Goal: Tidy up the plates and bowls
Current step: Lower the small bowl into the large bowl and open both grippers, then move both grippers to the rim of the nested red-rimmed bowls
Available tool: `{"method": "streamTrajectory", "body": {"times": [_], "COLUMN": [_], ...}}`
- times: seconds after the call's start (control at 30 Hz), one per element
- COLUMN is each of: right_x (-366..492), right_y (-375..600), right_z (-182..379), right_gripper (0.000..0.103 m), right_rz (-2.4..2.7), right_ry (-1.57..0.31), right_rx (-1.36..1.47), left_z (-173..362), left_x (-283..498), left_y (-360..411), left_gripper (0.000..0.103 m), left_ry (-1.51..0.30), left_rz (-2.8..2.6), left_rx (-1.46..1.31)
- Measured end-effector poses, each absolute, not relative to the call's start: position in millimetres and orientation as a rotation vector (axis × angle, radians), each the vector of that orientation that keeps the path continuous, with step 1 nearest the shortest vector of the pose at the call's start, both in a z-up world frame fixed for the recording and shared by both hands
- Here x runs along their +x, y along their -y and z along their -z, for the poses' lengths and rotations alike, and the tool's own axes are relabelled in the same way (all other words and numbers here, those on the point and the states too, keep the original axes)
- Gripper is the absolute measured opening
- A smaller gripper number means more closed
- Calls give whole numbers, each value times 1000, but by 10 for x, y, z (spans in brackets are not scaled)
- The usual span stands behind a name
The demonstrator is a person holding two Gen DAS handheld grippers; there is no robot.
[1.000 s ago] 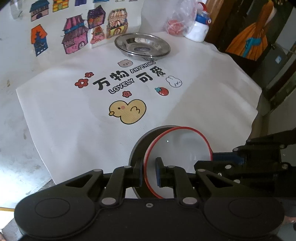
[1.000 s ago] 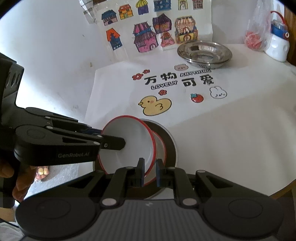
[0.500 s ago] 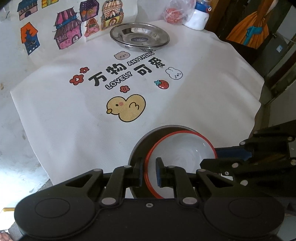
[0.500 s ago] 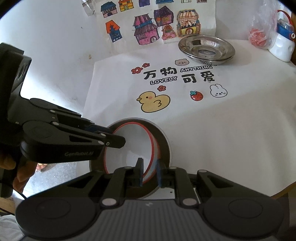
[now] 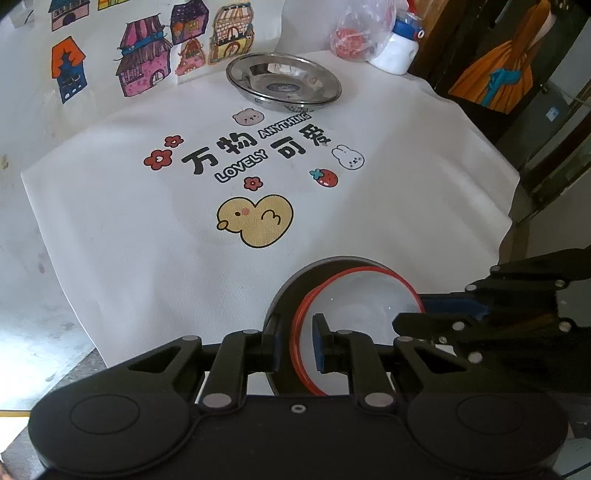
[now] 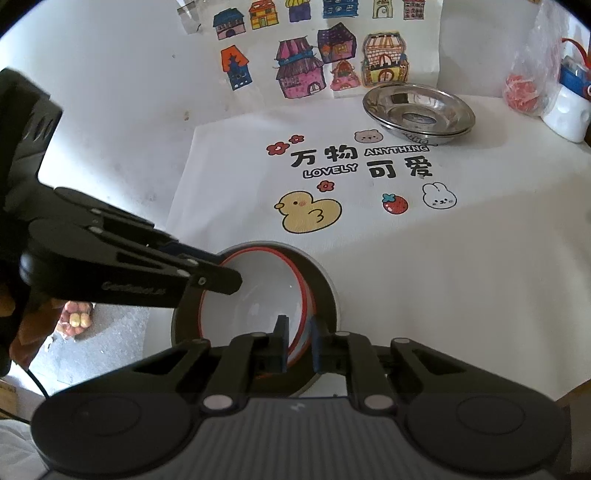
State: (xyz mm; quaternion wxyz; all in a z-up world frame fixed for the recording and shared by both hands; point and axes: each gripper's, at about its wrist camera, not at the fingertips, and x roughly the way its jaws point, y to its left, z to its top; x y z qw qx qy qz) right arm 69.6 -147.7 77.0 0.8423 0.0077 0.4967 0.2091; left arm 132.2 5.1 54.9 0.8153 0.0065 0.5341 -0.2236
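While our left gripper (image 5: 297, 345) and right gripper (image 6: 298, 343) each pinch opposite rims, the red-rimmed bowl (image 5: 356, 314) sits in the grey plate (image 6: 325, 284).

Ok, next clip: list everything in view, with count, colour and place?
Bowls: at least two nested, white with red rims, on the grey plate.
Plate: one, grey, near table edge.
Steel dishes: apparently two stacked, silver, far side.
Cloth: one, white with cartoon prints, covering the table.
House drawings: several, multicoloured, back wall.
Plastic bag: one, clear, red contents, far right.
Bottle: one, white, beside the bag.
Left hand-held gripper: black, on the bowl rim.
Right hand-held gripper: black, on the opposite rim.
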Motion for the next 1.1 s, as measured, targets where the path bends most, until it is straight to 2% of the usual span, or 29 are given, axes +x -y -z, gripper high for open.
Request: {"method": "streamTrajectory", "body": {"times": [0.23,0.37,0.43,0.5,0.53,0.6,0.63,0.73,0.8,0.9,1.1], "right_x": [749,712,689,665,655,628,615,559,508,437,273], "right_y": [1538,1581,1588,1599,1605,1633,1646,1694,1712,1751,1817], "right_z": [-758,-839,-893,-956,-984,-1055,-1089,-1200,-1269,-1332,-1310], "right_gripper": [14,18,25,41,44,58,61,77,89,99,103], "right_rz": [-456,-465,-470,-468,-469,-468,-467,-458,-448,-444,-397], "right_ry": [-1064,-1035,-1016,-993,-984,-961,-949,-905,-869,-833,-811], "right_rx": [66,84,84,82,84,92,94,98,96,106,99], "left_z": [-625,-681,-713,-746,-765,-804,-821,-880,-917,-954,-941], "left_x": [1304,1282,1276,1267,1257,1220,1200,1141,1093,1009,815], "left_y": [-148,-202,-242,-288,-315,-361,-384,-465,-514,-584,-670], "left_gripper": [22,35,36,40,42,52,55,62,71,80,98], "left_ry": [-1099,-1055,-1038,-1023,-1009,-973,-953,-893,-856,-796,-727], "left_rz": [494,478,475,473,470,458,452,435,425,402,354], "left_rx": [-25,-30,-44,-63,-70,-75,-76,-87,-94,-100,-86]}}
